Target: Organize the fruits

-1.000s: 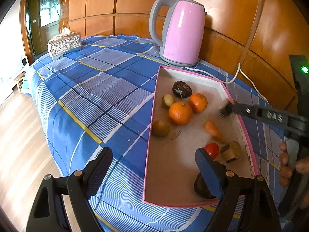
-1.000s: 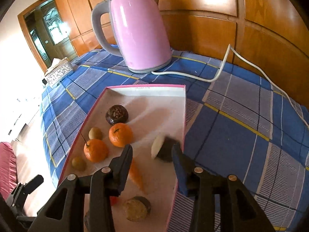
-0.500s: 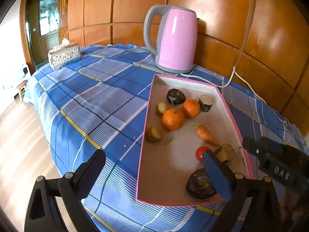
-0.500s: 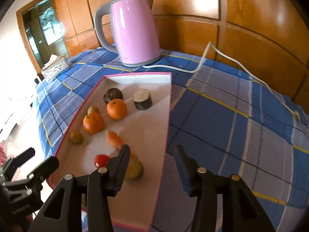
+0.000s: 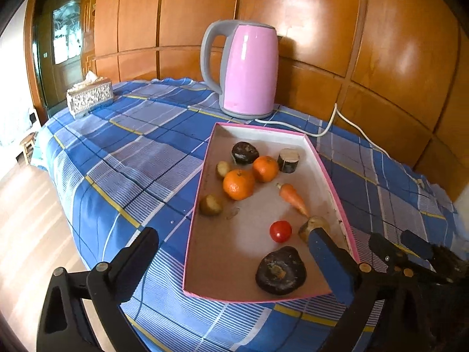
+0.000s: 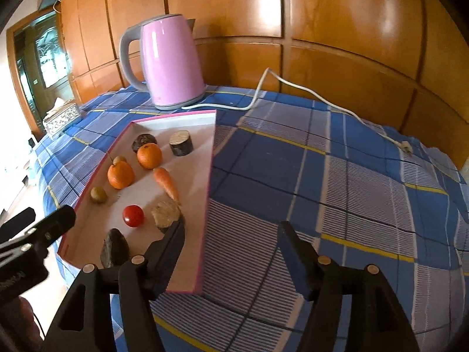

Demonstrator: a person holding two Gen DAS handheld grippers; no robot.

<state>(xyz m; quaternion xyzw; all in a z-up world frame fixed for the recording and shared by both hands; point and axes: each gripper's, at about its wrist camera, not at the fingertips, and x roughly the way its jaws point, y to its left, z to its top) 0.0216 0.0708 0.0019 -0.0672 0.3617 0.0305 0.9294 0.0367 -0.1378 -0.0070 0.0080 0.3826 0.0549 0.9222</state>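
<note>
Contents of pink-edged shallow box [image 5: 205,182], pale floor, lying on the surface near its middle:
- two mandarins [image 5: 239,184], side by side, one with a stalk;
- one carrot [image 5: 293,199], tip pointing toward the near end;
- one cherry tomato [image 5: 280,231], just beside a cut beige root piece [image 6: 165,213];
- a cut log-like piece [image 5: 288,160], pale face up, toward the far right corner;
- two dark round fruits, one at the far end [image 5: 244,152], one larger by the near wall [image 5: 280,270];
- two small brownish-green fruits [image 5: 211,205] along the left wall.

Left hand-held gripper [image 5: 234,258]: jaws spread fully wide, nothing between them, poised over the box's near left corner. Right hand-held gripper [image 6: 231,240]: jaws opening, nothing held, straddling the box's right wall near its front corner.

Open room: bare cloth wide to the right of the box and to its left; the surface's edge dropped off to a wooden floor [image 5: 26,234].

Surface: blue plaid cloth [image 6: 337,182]. A pink kettle [image 5: 249,70] stood behind the box with its white cord [image 6: 293,88] trailing right; a tissue box [image 5: 89,95] sat at the far left. Wood-panelled wall [image 5: 322,29] behind.
</note>
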